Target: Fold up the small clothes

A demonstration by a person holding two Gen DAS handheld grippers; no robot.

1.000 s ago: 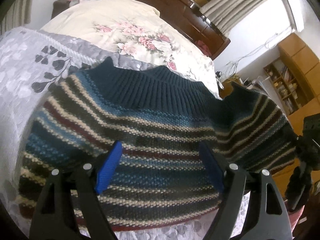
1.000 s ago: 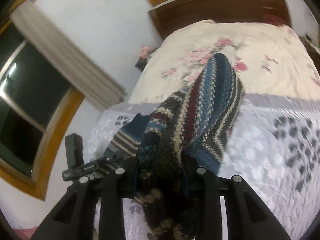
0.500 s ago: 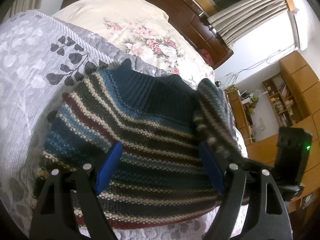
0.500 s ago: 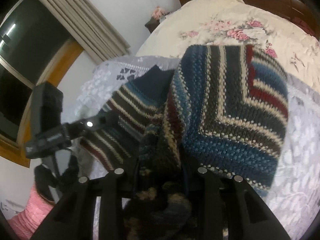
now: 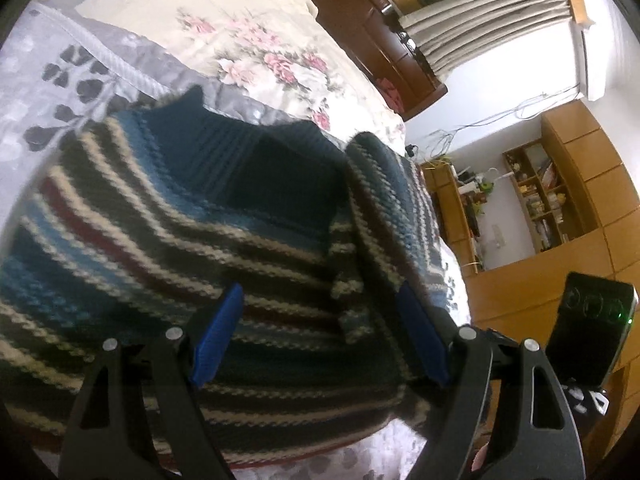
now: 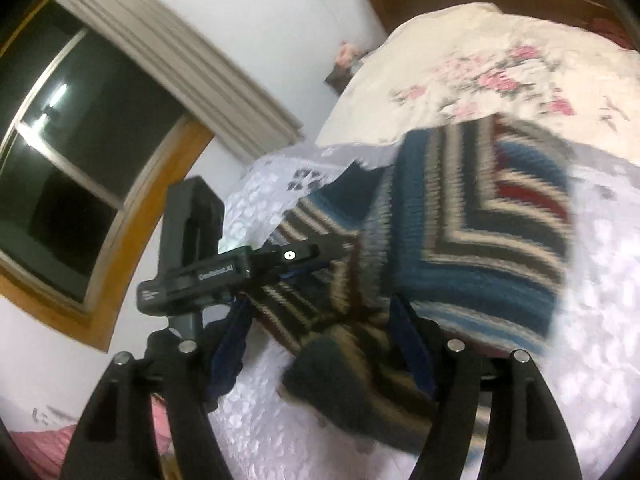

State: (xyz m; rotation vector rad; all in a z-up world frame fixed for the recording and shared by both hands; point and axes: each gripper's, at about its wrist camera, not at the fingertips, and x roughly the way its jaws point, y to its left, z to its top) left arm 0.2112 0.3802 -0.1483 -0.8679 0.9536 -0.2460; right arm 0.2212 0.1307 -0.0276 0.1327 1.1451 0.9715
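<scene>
Released now, the striped knitted wool sweater's (image 5: 208, 248) sleeve (image 6: 480, 216) lies folded across; right tongs (image 6: 320, 354) and left tongs (image 5: 320, 336) gape wide. Smooth it flat.

We see a bed covered by a grey-white leaf-patterned quilt (image 5: 48, 80), a cream rose-printed blanket (image 5: 224, 28) spread at its far end, and a striped blue, cream and maroon knitted sweater (image 5: 192, 240) lying on the quilt.

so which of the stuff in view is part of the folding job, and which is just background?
In play:
striped knit sweater, sleeve folded across its body
left gripper, open above it
right gripper, open over the sleeve cuff

Background:
grey leaf-print bedspread
floral quilt
wooden headboard
bookshelf
curtains
</scene>
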